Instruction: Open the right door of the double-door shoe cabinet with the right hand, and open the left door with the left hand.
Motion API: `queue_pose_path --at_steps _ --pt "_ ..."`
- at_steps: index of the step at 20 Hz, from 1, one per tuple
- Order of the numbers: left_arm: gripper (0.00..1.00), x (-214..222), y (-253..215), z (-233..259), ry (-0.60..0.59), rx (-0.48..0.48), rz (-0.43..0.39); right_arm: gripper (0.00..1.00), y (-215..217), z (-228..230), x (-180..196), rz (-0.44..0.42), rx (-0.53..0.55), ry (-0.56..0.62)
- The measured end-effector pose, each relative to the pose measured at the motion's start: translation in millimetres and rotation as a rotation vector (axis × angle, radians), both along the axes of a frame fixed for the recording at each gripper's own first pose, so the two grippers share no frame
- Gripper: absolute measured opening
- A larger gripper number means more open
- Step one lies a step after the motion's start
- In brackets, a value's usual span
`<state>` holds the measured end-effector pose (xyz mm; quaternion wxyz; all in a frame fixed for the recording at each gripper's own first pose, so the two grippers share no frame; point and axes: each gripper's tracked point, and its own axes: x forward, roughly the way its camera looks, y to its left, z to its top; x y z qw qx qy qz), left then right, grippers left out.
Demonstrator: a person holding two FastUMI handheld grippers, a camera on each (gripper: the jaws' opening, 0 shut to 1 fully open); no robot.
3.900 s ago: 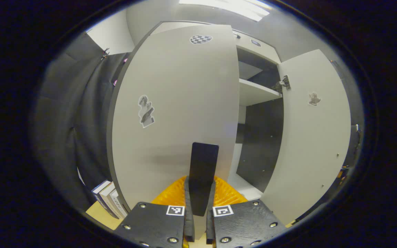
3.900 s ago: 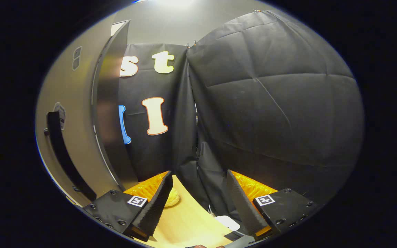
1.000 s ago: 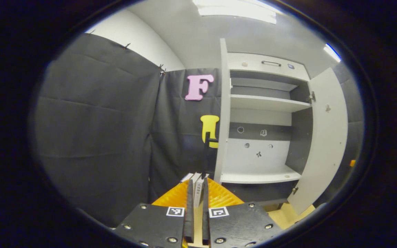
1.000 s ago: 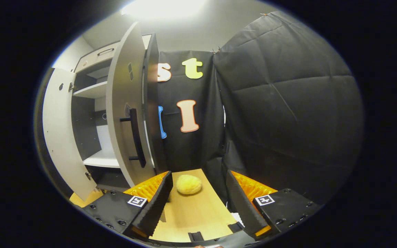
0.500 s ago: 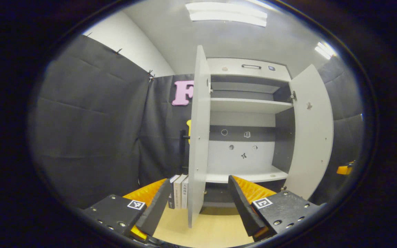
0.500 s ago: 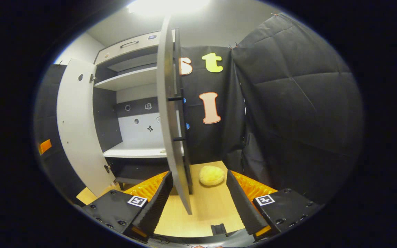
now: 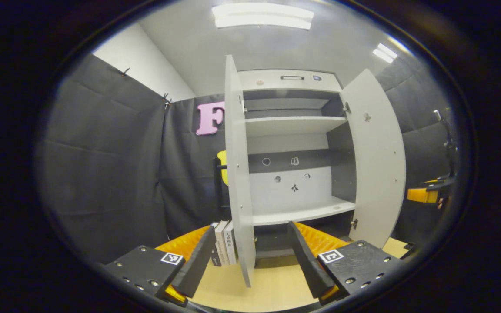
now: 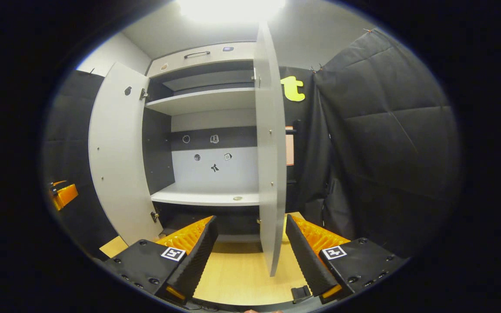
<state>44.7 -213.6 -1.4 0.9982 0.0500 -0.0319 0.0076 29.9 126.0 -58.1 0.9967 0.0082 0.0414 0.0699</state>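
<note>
Both doors swung wide: left door (image 7: 235,174), right door (image 8: 271,152). Left gripper (image 7: 250,256) fingers apart, holding nothing; right gripper (image 8: 250,252) likewise. Task looks finished; next, hold clear.

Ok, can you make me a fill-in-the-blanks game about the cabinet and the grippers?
1. Both cabinet doors, the left door and the right door, are swung ____.
2. The left hand-held gripper has its fingers ____, holding nothing.
3. Standing on the floor just left of the left door are some ____.
4. The shelves inside the cabinet look ____ of shoes.

Missing words: open; apart; books; empty
</note>
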Motion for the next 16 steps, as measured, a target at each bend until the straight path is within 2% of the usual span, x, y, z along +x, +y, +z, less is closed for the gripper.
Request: queue_pose_path --at_steps 5,16 --pt "0.98 -2.8 9.2 -6.0 -0.016 -0.084 -0.003 0.98 10.6 -2.6 -12.1 -0.006 -0.051 -0.008" --pt "0.96 3.5 19.6 -18.4 -0.001 -0.108 -0.03 0.98 6.3 -10.6 -15.6 -0.056 -0.041 0.016"
